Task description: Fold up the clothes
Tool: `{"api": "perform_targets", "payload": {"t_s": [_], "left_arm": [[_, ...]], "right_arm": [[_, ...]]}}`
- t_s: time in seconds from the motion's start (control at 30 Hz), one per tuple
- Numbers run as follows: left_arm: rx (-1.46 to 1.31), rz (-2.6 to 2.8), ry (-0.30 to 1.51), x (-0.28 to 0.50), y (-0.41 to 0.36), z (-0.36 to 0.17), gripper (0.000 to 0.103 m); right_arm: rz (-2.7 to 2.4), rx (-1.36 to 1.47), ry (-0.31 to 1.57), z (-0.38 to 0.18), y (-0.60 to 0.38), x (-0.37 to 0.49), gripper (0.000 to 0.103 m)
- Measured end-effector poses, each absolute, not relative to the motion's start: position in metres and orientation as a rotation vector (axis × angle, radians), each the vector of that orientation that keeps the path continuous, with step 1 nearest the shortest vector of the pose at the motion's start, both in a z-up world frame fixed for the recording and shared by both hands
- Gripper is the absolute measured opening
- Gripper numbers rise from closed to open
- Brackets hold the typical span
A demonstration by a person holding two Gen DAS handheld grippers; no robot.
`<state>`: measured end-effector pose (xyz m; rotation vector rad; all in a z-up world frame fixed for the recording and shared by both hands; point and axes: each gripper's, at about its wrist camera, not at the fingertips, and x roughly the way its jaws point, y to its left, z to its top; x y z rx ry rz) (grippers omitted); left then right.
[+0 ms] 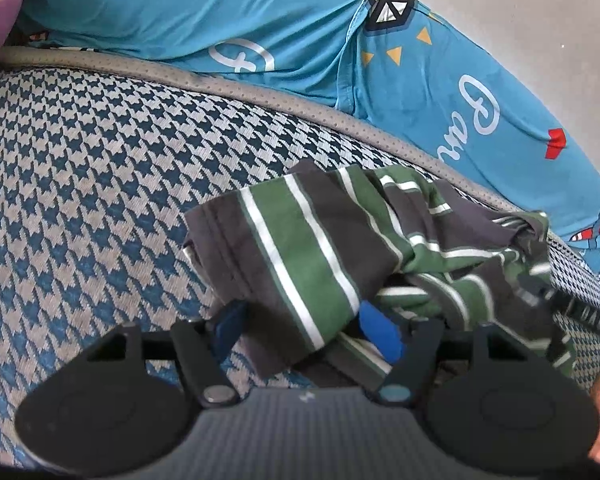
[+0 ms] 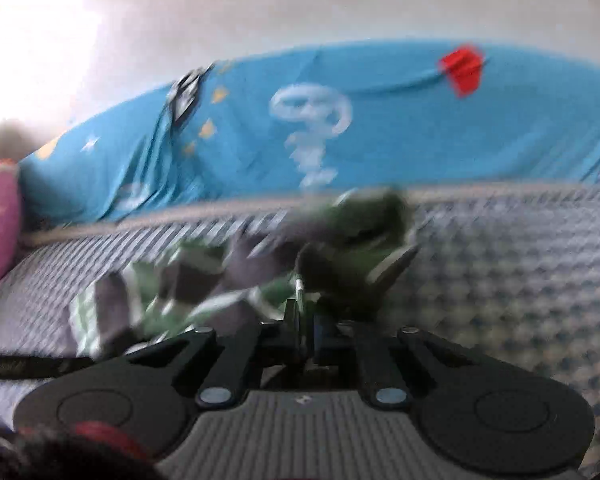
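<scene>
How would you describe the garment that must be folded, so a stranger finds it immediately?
On the houndstooth mat, near its grey border and before the turquoise printed sheet, lies a crumpled shirt. It alone has broad green and dark grey stripes with thin white lines.

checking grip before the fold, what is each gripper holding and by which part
The right gripper is shut on the striped shirt, pinching a bunched fold. The left gripper is open, with shirt cloth draped between its fingers.
</scene>
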<state>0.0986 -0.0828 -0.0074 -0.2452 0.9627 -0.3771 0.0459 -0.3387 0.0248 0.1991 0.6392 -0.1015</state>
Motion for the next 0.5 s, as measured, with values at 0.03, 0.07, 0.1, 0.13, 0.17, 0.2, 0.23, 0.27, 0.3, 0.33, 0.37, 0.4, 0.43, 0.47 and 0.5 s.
{"api": "perform_targets", "payload": {"t_s": [0.03, 0.07, 0.1, 0.13, 0.17, 0.2, 0.23, 0.27, 0.3, 0.33, 0.37, 0.4, 0.43, 0.47, 0.5], "left_arm": [[-0.244, -0.375, 0.959, 0.098, -0.083, -0.007, 0.066], [-0.243, -0.372, 0.955, 0.098, -0.082, -0.007, 0.066], [-0.24, -0.369, 0.951, 0.098, -0.082, -0.006, 0.066], [-0.235, -0.365, 0.946, 0.098, -0.083, -0.006, 0.066], [-0.229, -0.36, 0.94, 0.097, -0.083, -0.005, 0.066], [-0.223, -0.358, 0.935, 0.096, -0.083, -0.005, 0.066], [-0.217, -0.359, 0.933, 0.096, -0.084, -0.005, 0.066], [-0.213, -0.358, 0.932, 0.096, -0.085, -0.005, 0.066], [-0.21, -0.356, 0.931, 0.096, -0.085, -0.005, 0.066], [-0.206, -0.353, 0.93, 0.096, -0.085, -0.005, 0.066], [-0.203, -0.351, 0.929, 0.096, -0.085, -0.005, 0.066], [-0.201, -0.347, 0.928, 0.097, -0.085, -0.005, 0.066], [-0.203, -0.344, 0.929, 0.097, -0.084, -0.006, 0.066], [-0.208, -0.341, 0.931, 0.098, -0.082, -0.006, 0.066], [-0.213, -0.337, 0.933, 0.098, -0.081, -0.006, 0.066]], "right_arm": [[-0.147, 0.2, 0.606, 0.03, -0.344, 0.047, 0.006], [-0.193, 0.199, 0.572, 0.036, -0.35, 0.048, 0.006], [-0.245, 0.193, 0.531, 0.041, -0.355, 0.048, 0.006], [-0.296, 0.187, 0.489, 0.047, -0.361, 0.049, 0.006], [-0.344, 0.184, 0.448, 0.052, -0.367, 0.049, 0.006], [-0.379, 0.197, 0.41, 0.056, -0.374, 0.05, 0.007], [-0.412, 0.214, 0.376, 0.06, -0.382, 0.051, 0.007], [-0.438, 0.251, 0.361, 0.062, -0.389, 0.05, 0.015], [-0.463, 0.288, 0.347, 0.065, -0.396, 0.049, 0.023], [-0.486, 0.324, 0.333, 0.066, -0.403, 0.048, 0.026], [-0.497, 0.353, 0.324, 0.067, -0.409, 0.045, 0.03], [-0.509, 0.369, 0.32, 0.066, -0.413, 0.042, 0.038], [-0.518, 0.378, 0.322, 0.066, -0.417, 0.041, 0.042], [-0.52, 0.383, 0.327, 0.065, -0.419, 0.04, 0.046], [-0.519, 0.384, 0.333, 0.064, -0.421, 0.04, 0.047]]}}
